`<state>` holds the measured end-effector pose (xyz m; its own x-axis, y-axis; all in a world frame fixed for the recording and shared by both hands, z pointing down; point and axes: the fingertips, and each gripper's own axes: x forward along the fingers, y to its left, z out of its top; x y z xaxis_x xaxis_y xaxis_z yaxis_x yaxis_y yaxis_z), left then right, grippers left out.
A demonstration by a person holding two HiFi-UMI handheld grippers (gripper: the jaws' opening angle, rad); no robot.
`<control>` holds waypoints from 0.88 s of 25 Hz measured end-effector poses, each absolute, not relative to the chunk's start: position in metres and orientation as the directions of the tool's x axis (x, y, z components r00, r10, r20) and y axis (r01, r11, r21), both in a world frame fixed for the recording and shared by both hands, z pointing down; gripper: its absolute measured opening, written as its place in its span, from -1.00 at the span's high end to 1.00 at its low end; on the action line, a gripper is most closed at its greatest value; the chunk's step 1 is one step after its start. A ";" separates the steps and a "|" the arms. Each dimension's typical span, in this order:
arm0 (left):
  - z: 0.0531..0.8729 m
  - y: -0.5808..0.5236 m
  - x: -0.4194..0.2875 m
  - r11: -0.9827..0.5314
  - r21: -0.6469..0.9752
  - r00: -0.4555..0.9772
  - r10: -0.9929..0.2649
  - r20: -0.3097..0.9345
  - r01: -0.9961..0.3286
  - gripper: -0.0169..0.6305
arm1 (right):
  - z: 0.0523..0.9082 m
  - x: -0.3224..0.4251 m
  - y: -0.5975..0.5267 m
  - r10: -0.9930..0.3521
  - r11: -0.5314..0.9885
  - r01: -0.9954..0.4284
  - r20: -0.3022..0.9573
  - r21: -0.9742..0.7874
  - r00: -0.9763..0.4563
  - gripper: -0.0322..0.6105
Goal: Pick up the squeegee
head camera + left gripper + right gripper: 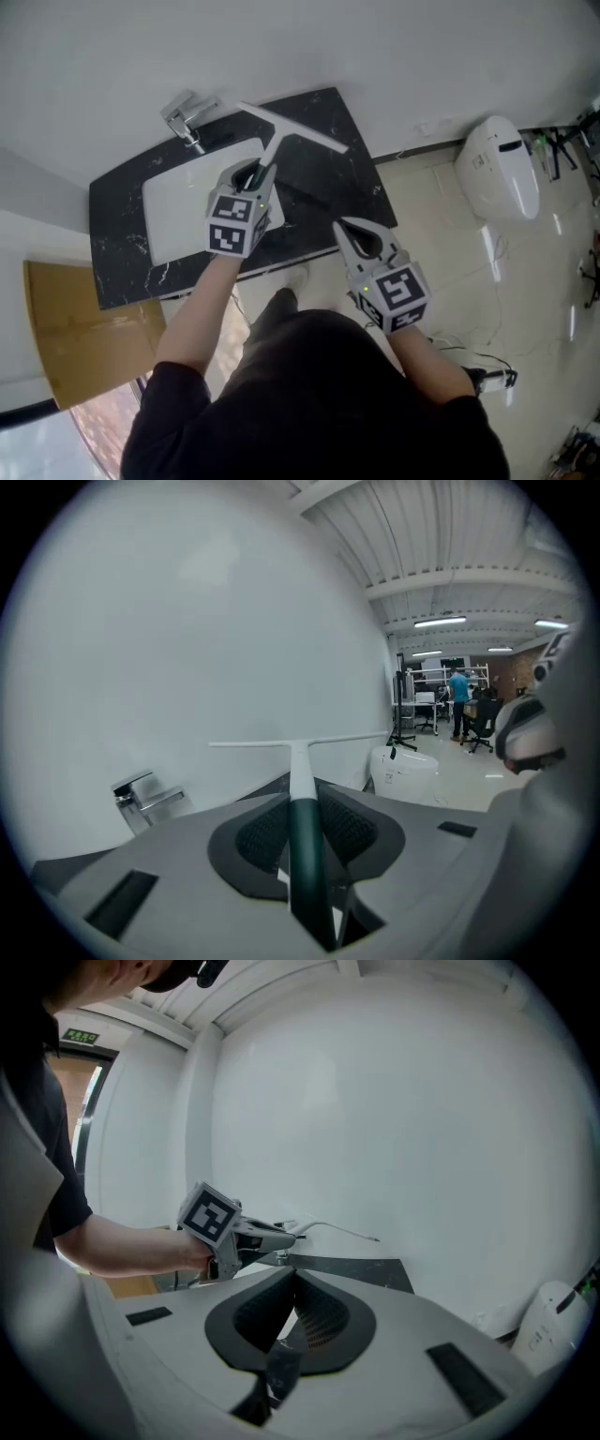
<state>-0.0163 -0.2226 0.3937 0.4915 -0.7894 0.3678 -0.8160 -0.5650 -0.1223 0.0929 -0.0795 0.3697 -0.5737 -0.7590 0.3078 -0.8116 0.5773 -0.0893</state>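
The squeegee [291, 129] has a white T-shaped blade and a dark green handle. My left gripper [258, 172] is shut on that handle and holds it in the air over the sink, blade toward the wall. In the left gripper view the handle [305, 846] runs between the pads and the blade [298, 745] stands level ahead of my left gripper [302, 803]. My right gripper [339, 226] hovers to the right over the counter's front edge, shut with nothing in it [292, 1274]. The right gripper view shows the left gripper [234, 1232] with the squeegee [330, 1229].
A black marble counter [122, 253] holds a white sink basin [173, 206] with a chrome tap [187, 116] against the white wall. A white toilet [502, 164] stands to the right on the tiled floor. A wooden panel [66, 328] is at the lower left.
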 end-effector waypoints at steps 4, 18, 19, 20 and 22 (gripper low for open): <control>0.370 -0.152 -0.046 -0.543 -0.126 0.481 -0.812 0.330 -0.830 0.64 | 0.366 0.072 -0.045 -0.736 0.618 -0.781 0.281 -0.093 -0.616 0.88; 0.343 -0.073 -0.135 -0.594 -0.145 0.551 -0.796 0.252 -0.792 0.64 | 0.373 0.007 -0.020 -0.798 0.544 -0.833 0.244 -0.100 -0.551 0.89; 0.342 -0.074 -0.139 -0.601 -0.144 0.559 -0.791 0.248 -0.787 0.64 | 0.371 0.002 -0.020 -0.802 0.540 -0.836 0.243 -0.097 -0.546 0.89; 0.341 -0.076 -0.142 -0.608 -0.142 0.567 -0.786 0.245 -0.781 0.64 | 0.369 -0.003 -0.019 -0.805 0.535 -0.839 0.242 -0.094 -0.541 0.89; 0.341 -0.079 -0.146 -0.623 -0.142 0.584 -0.776 0.239 -0.769 0.64 | 0.366 -0.011 -0.019 -0.811 0.530 -0.844 0.239 -0.088 -0.534 0.89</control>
